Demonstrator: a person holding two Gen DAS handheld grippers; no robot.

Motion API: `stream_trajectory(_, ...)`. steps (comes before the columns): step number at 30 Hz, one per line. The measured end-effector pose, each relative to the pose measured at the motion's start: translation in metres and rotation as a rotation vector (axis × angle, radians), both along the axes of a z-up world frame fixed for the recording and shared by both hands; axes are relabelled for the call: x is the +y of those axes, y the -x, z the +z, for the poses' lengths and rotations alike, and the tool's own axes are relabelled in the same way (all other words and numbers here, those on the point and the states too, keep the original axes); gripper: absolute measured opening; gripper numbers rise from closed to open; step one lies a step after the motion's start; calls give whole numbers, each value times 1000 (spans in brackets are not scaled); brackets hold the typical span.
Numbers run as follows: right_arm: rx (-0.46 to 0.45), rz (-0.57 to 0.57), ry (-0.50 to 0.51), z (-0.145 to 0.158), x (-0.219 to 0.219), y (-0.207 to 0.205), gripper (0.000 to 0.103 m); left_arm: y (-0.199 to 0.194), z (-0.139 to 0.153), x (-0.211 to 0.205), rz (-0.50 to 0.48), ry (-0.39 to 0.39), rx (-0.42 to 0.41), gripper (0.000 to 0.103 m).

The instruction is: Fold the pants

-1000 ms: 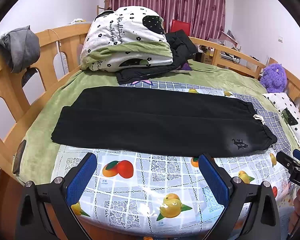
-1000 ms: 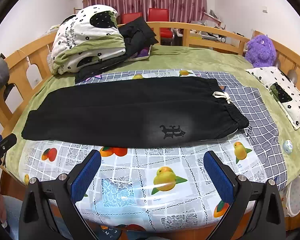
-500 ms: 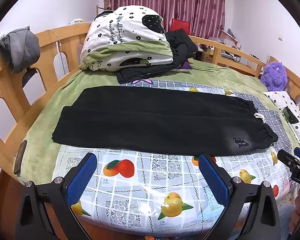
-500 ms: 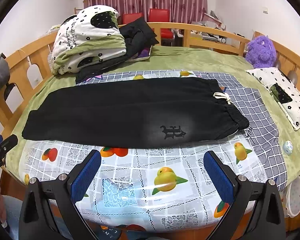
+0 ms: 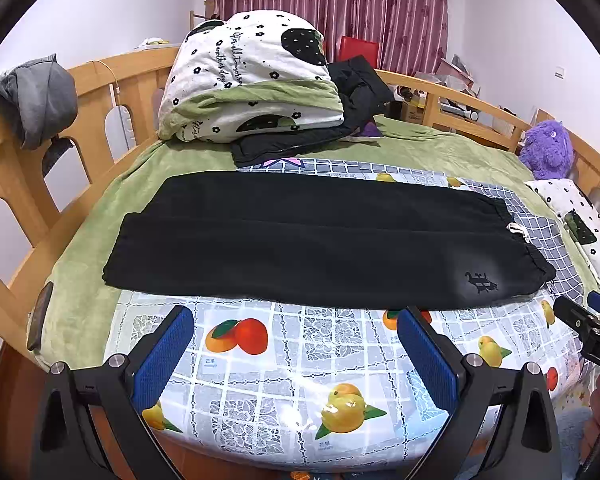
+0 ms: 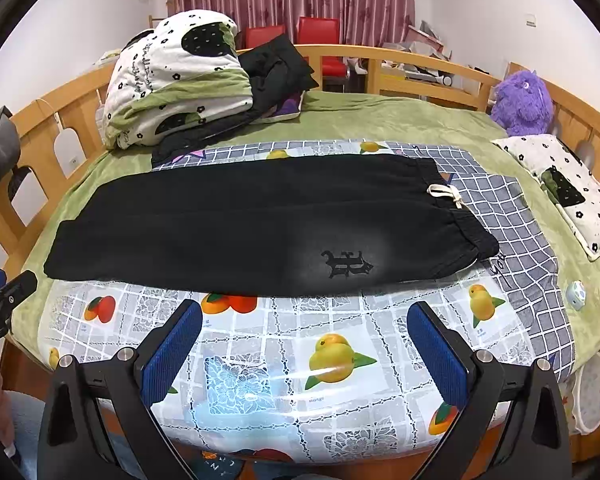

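Observation:
Black pants point(image 5: 320, 240) lie flat across the bed, folded lengthwise, legs to the left and waistband with a white drawstring point(image 6: 446, 194) to the right. They also show in the right wrist view point(image 6: 260, 224), with a dark logo point(image 6: 346, 264) near the front edge. My left gripper point(image 5: 294, 338) is open and empty, just short of the pants' near edge. My right gripper point(image 6: 304, 334) is open and empty, below the logo. Each gripper's tip shows at the other view's edge.
The pants rest on a fruit-print plastic sheet point(image 5: 284, 360) over a grey checked cloth point(image 6: 512, 216) and green blanket point(image 5: 92, 248). A folded quilt point(image 5: 252, 80) and dark clothes lie behind. A purple plush toy point(image 6: 520, 100) and small pillow point(image 6: 564, 184) sit right. Wooden rails point(image 5: 16, 184) surround the bed.
Both grippers have shifted very slightly; the pants sit a touch lower and more to the right in the views. Nothing was taken hold of.

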State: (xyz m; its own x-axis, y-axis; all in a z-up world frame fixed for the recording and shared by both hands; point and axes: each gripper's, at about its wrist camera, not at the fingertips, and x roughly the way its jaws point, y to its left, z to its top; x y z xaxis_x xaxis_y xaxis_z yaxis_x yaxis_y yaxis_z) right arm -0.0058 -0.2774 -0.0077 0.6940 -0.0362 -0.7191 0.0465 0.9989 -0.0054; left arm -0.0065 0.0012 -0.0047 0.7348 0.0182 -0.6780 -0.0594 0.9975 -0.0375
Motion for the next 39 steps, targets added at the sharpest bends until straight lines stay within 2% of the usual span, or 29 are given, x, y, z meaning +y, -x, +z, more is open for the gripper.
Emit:
stream_trajectory(11, -3, 8, 7, -1, 2, 0, 101, 0, -1, -3, -2, 1, 5, 102)
stream_trajectory(20, -37, 16, -28, 2, 0, 0, 101, -8, -5, -4, -17, 33, 25, 102)
stream_trajectory(24, -35, 60, -96, 4, -6, -5, 101, -13, -5, -5, -26, 41, 24, 102)
stream_trajectory(26, -63, 66, -162, 4, -13, -6, 101, -16, -5, -5, -39, 57, 20, 102)
stream_trajectory(29, -109, 81, -332, 4, -27, -7, 101, -21, -6, -8, -50, 74, 26, 102)
stream_trajectory(31, -108, 73, -395, 5, -33, -13, 101, -23, -5, -10, -51, 81, 20, 102)
stream_trajectory(33, -104, 81, -371, 7, -30, -18, 101, -25, -5, -13, -53, 81, 17, 102)
stream_trajectory(39, -186, 89, -153, 29, -13, -15, 101, -32, -6, -20, -48, 61, 9, 102)
